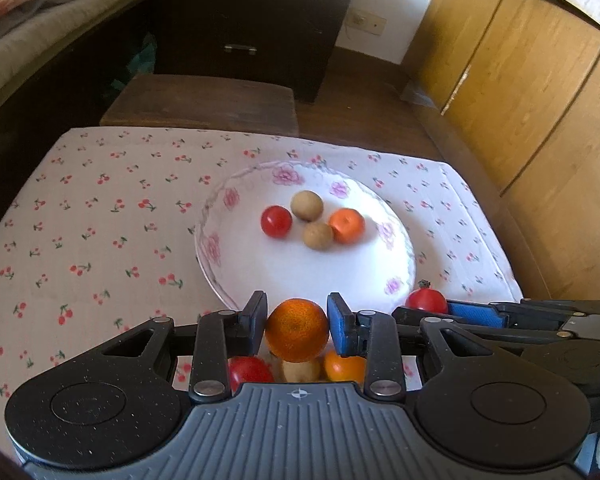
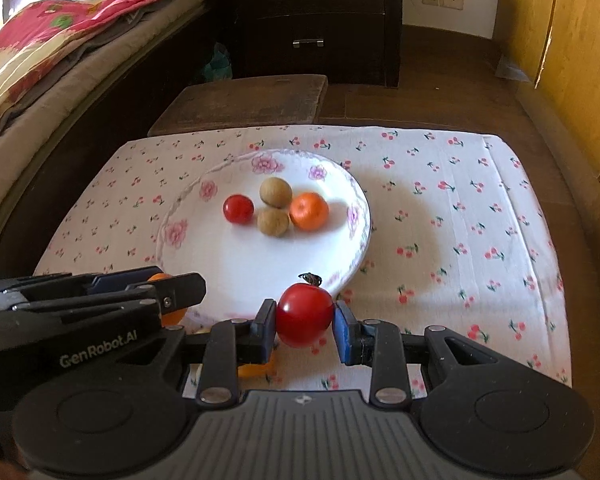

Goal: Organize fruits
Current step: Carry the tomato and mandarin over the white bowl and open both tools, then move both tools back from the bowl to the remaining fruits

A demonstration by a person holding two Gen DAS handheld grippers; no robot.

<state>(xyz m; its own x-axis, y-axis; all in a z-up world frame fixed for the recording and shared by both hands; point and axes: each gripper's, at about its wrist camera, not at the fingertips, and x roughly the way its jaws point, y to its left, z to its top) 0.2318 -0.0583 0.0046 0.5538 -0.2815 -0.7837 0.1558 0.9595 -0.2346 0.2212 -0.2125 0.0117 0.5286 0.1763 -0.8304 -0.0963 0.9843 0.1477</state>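
Observation:
A white floral plate (image 1: 260, 280) (image 2: 204, 264) sits on the cherry-print cloth and holds a red tomato (image 1: 276, 221) (image 2: 238, 209), two brown round fruits (image 1: 307, 205) (image 2: 275, 192) and a small orange (image 1: 346, 225) (image 2: 309, 210). My left gripper (image 1: 297, 328) is shut on an orange (image 1: 297, 329) above the plate's near edge. My right gripper (image 2: 305, 322) is shut on a red tomato (image 2: 305, 315) just right of the left gripper; it also shows in the left wrist view (image 1: 426, 300). A tomato, a brown fruit and an orange lie under the left gripper (image 1: 249, 372).
The cloth (image 2: 460, 216) covers a low table. A dark wooden stool (image 2: 244, 100) stands behind it, a dark drawer unit (image 2: 312, 16) further back, a bed (image 2: 40, 64) on the left and a wooden wardrobe (image 1: 540, 80) on the right.

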